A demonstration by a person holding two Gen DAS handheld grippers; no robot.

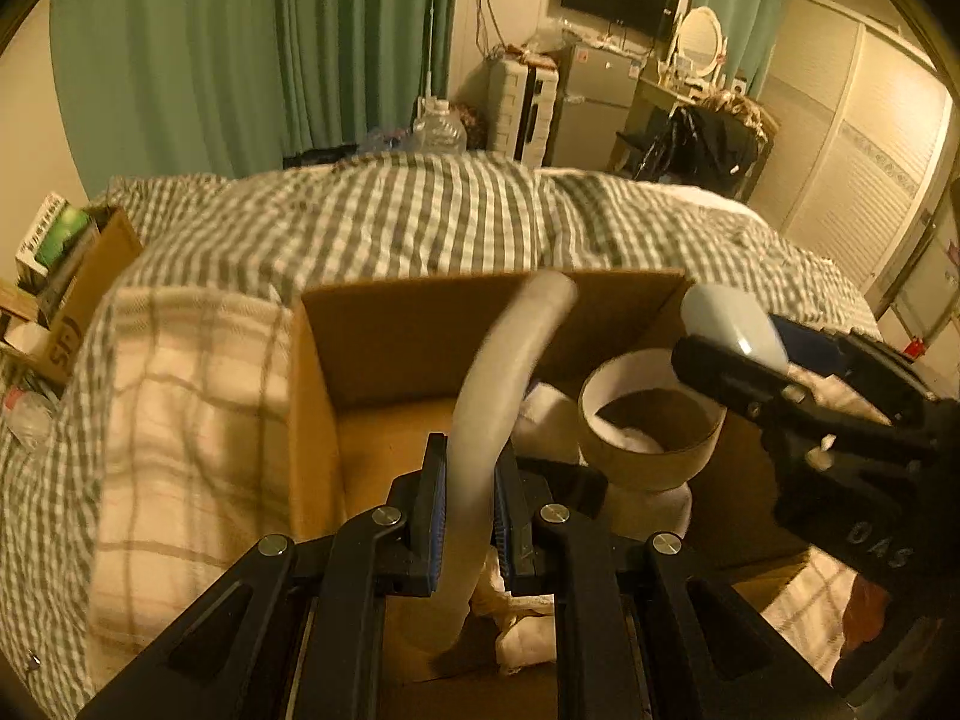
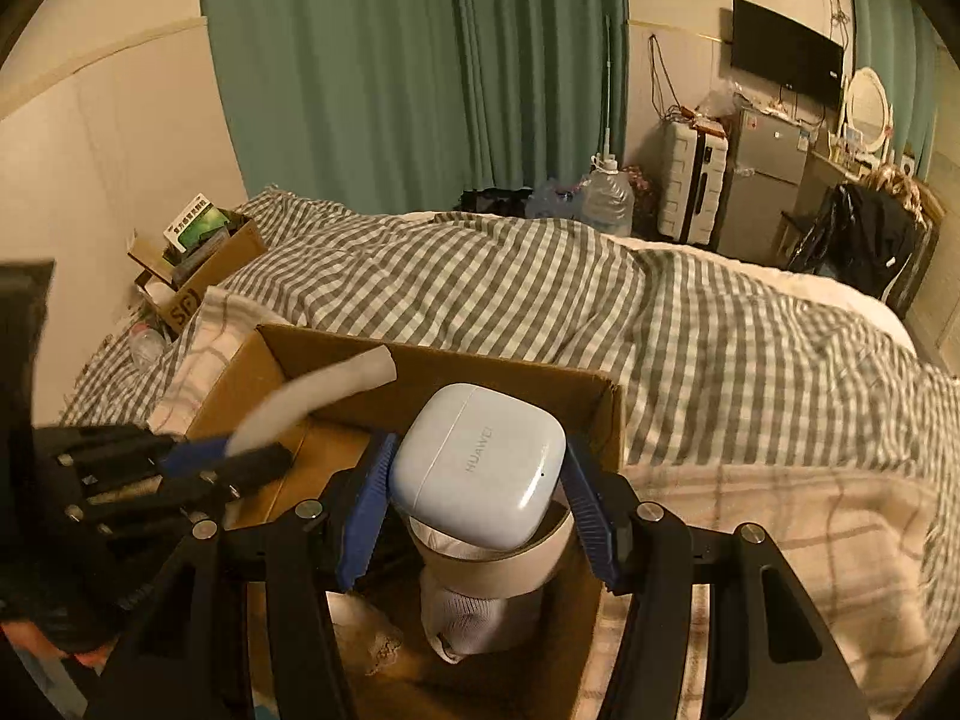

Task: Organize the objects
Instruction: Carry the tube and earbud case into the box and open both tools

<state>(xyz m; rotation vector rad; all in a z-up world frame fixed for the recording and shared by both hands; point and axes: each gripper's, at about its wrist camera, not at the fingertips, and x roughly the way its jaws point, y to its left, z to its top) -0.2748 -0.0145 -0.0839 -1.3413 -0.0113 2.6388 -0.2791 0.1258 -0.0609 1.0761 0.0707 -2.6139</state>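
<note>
An open cardboard box (image 1: 384, 330) (image 2: 606, 414) sits on the bed. My left gripper (image 1: 470, 510) (image 2: 240, 462) is shut on a curved white tube-like object (image 1: 504, 360) (image 2: 324, 393) that sticks up over the box. My right gripper (image 2: 474, 498) (image 1: 756, 360) is shut on a pale blue earbuds case (image 2: 480, 468) (image 1: 732, 318), held just above a tape roll (image 1: 654, 444) (image 2: 492, 570). The roll rests on a white sock (image 2: 462, 618) (image 1: 654, 504) inside the box.
A grey checked duvet (image 2: 600, 300) and a beige plaid blanket (image 1: 180, 420) cover the bed around the box. A second cardboard box (image 2: 204, 264) of items stands at the far left by the wall. A water jug (image 2: 606, 192), suitcase and fridge stand beyond the bed.
</note>
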